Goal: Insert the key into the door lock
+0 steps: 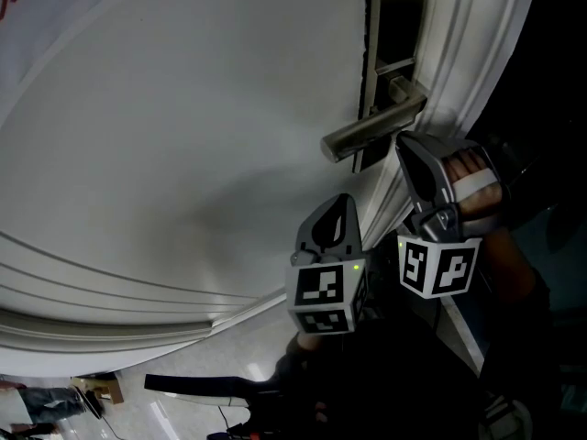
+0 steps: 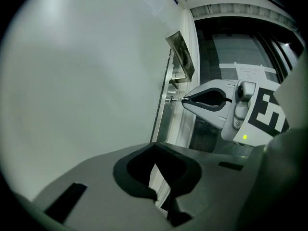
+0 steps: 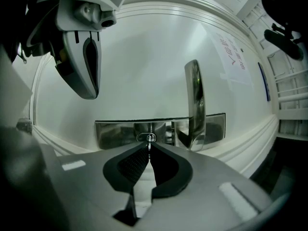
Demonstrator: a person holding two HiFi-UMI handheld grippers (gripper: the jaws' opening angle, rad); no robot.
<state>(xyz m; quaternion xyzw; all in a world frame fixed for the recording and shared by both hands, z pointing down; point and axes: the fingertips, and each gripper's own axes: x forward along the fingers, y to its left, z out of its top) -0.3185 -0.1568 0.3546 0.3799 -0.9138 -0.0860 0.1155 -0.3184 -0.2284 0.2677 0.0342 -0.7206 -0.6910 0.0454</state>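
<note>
Facing a white door (image 1: 183,108) with a metal lock plate (image 3: 115,131) and a lever handle (image 1: 367,131) jutting out from it; right gripper (image 3: 149,148) up at the plate, fingers pinching the key (image 3: 149,143) by its flat sides, thin blade poking past the fingertips; key tip right at the keyhole (image 3: 147,137), touching it or just inside, depth impossible to tell; keyhole just beside the base of the handle, on the same plate; in the left gripper view, same key as a short bright sliver between the right gripper's tips and the plate; left gripper (image 2: 154,147) lower and just beside the right one, clear of plate and handle, fingers pressed together at the tips with nothing between them; left marker cube (image 1: 323,293) and right marker cube (image 1: 438,266) side by side in the head view; a hand (image 1: 472,181) wrapped around the right gripper's grip; a sheet of paper (image 3: 233,61) stuck on the door, well apart from the handle; white moulding (image 1: 459,62) running beside the plate; pale floor (image 1: 183,401) along the bottom of the head view.
</note>
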